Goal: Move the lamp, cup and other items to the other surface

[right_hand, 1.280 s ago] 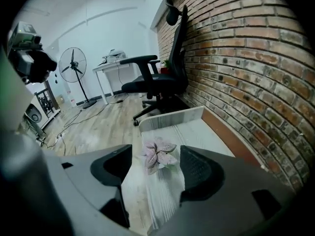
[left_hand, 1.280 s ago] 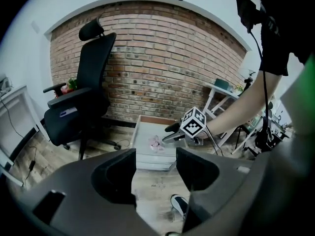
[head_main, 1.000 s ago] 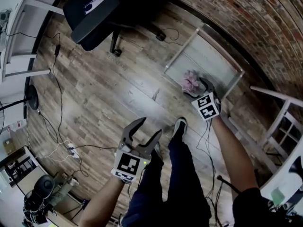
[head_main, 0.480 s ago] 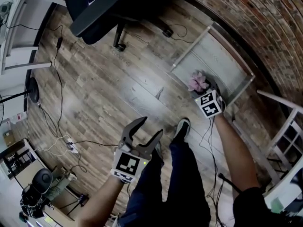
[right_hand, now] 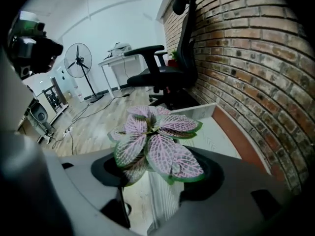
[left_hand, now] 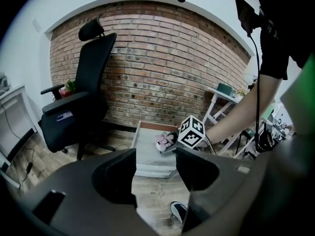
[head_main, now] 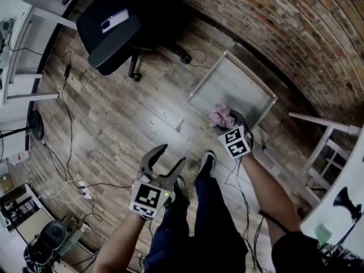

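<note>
— Where did we have the plant (right_hand: 155,144)?
— Between the fingers of our right gripper (head_main: 227,119), which had just been closing and gripped it; we held it over the near edge of the low white surface (head_main: 227,81) by the brick wall (head_main: 296,33).
— And our left gripper (head_main: 170,155)?
— Its fingers stood wide apart and empty; it hung over the wooden floor (head_main: 114,112).

Pink-veined green plant (right_hand: 157,144); red-brick wall (right_hand: 246,58)
</note>
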A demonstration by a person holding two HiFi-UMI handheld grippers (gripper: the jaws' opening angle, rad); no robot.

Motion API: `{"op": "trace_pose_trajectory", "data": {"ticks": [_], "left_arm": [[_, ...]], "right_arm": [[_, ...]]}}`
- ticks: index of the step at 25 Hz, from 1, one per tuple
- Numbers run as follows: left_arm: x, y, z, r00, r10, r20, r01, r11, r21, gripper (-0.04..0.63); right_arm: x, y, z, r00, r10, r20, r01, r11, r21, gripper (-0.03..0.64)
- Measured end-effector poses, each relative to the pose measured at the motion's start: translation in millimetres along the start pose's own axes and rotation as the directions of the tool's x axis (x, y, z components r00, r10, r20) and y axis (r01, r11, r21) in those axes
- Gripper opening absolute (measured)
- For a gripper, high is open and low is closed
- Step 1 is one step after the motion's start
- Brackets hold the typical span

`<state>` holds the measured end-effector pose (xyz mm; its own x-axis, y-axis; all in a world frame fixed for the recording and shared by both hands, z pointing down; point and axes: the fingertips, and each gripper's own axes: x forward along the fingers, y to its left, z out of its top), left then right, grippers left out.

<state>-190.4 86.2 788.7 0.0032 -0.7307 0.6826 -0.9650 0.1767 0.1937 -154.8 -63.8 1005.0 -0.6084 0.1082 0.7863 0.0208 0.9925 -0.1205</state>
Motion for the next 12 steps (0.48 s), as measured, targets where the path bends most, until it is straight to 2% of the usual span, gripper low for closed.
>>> {"op": "trace_pose_trajectory", "data": {"ticks": [7,9,12], "left_arm": [[-61,-36,83,0.999,-0.005,0.047,0.006,1.000,-0.013,0.250],[-75,-46,102,0.999,-0.012,0.050,0.011,1.000,0.017,0.250],[-93,-66,128,0.996,-0.036,0.078,0.028,0.994,0.102,0.250]], "right_arm": [[-130,12,61,0.998,-0.041,0.052,0.037,0.996,0.075,0.304],[-164,13,79,0.996,-0.056,0.069,0.051,0.995,0.081,0.304],[-209,8,97,0.990,-0.094,0.101,0.083,0.990,0.110,0.304]]}}
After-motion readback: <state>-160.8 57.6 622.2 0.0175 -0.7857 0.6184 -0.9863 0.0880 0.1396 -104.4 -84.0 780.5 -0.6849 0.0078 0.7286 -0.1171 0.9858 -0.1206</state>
